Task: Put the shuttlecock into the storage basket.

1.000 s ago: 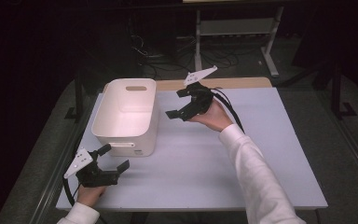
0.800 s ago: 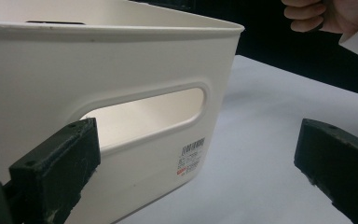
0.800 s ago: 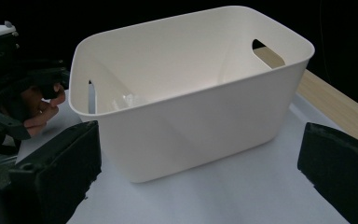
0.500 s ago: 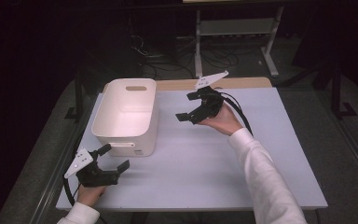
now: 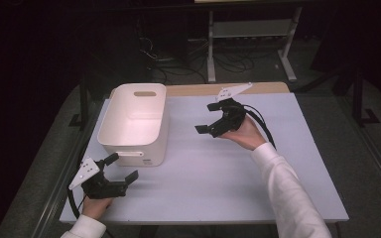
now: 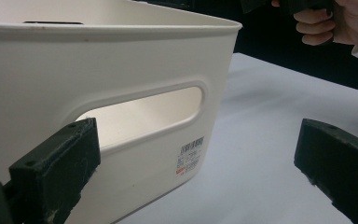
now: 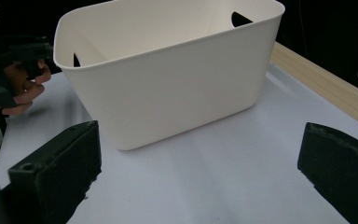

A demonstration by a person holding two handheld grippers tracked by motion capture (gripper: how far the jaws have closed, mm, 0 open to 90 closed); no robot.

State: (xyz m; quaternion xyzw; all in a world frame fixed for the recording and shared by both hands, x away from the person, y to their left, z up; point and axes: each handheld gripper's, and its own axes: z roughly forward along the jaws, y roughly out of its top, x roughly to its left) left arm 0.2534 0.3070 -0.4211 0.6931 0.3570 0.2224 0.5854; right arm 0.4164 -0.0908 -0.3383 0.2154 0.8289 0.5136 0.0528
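Sitting on the left part of the table (image 5: 258, 178) is a white plastic bin (image 5: 135, 121). It is tall and has round corners. Each short end has a long hole for carrying, and a small sticker sits under the near hole. The words on the sticker are too small to read. The left gripper (image 5: 121, 167) is just beside the near end of the bin, its jaws wide apart and holding nothing. The right gripper (image 5: 207, 118) hangs over the middle of the table, also wide open and holding nothing. The bin's inside floor looks bare.
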